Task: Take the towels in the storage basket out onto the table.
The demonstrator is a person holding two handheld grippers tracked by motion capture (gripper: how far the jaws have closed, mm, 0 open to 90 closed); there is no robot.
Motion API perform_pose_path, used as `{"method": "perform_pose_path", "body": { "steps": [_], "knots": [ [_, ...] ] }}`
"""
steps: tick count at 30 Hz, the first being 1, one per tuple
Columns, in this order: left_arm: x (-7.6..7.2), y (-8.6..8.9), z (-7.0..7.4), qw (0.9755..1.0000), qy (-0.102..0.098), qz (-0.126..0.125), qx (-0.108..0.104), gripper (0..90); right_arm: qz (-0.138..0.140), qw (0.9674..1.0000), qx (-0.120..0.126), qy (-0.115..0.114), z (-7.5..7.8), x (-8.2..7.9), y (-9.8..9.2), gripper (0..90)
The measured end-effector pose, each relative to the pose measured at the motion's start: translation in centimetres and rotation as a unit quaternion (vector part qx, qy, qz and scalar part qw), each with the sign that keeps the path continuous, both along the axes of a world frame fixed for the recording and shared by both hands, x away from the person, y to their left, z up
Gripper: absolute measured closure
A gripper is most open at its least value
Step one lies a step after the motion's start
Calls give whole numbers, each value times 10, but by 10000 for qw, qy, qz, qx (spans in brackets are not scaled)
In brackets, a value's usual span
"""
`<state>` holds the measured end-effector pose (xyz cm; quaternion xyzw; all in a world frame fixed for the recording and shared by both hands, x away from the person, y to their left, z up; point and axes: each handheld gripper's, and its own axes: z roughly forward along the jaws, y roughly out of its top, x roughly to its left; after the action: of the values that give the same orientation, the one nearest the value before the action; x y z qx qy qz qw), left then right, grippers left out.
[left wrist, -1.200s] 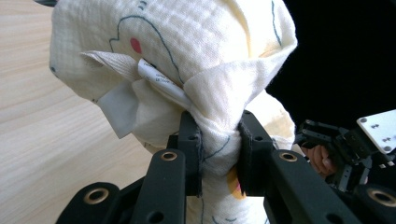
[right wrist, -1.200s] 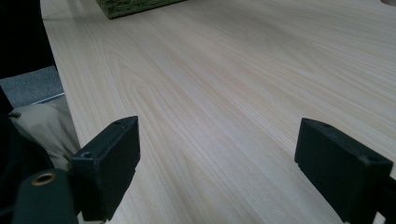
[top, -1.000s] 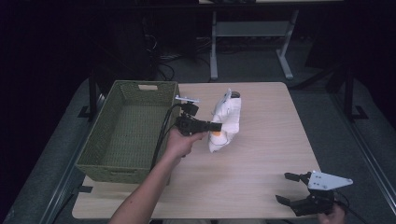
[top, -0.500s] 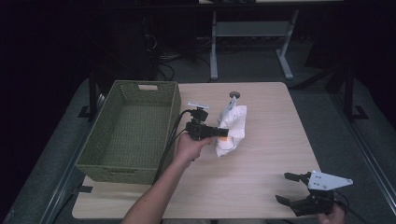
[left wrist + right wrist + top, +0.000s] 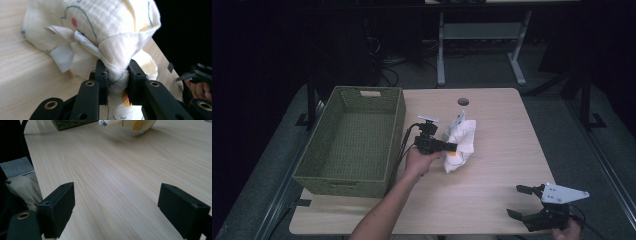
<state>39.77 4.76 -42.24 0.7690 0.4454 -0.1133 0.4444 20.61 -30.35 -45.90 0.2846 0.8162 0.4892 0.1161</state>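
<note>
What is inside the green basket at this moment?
The basket looks empty: in the high view its woven floor and far walls are bare. The strip of floor just behind its near wall is hidden. The cloth lies outside on the table, pinched by the left gripper.
</note>
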Motion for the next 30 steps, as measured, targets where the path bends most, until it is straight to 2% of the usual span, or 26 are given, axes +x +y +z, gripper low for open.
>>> {"method": "perform_pose_path", "body": {
  "steps": [10, 16, 18, 23, 27, 30],
  "knots": [
    [0, -4, -18, 9998, 125, 66, 149, 732, -10, 10000, -1, 5, -1, 0, 0, 138],
    [-1, -6, -24, 9997, 103, 111, 213, 719, -6, 10000, 6, -4, -1, 0, 0, 138],
    [-2, -7, -24, 9995, 39, 130, 278, 715, -5, 10000, 5, 0, -1, 0, 0, 138],
    [-4, -9, -25, 9990, -42, 177, 420, 660, -5, 10000, 5, 9, 0, -1, 0, 138],
    [-7, -9, -27, 9988, -86, 162, 461, 610, -3, 10000, -8, 12, 0, -1, 0, 138],
    [-9, -9, -28, 9990, -108, 165, 404, 568, 2, 10000, -14, 6, 0, 0, 1, 138]
  ]
}}
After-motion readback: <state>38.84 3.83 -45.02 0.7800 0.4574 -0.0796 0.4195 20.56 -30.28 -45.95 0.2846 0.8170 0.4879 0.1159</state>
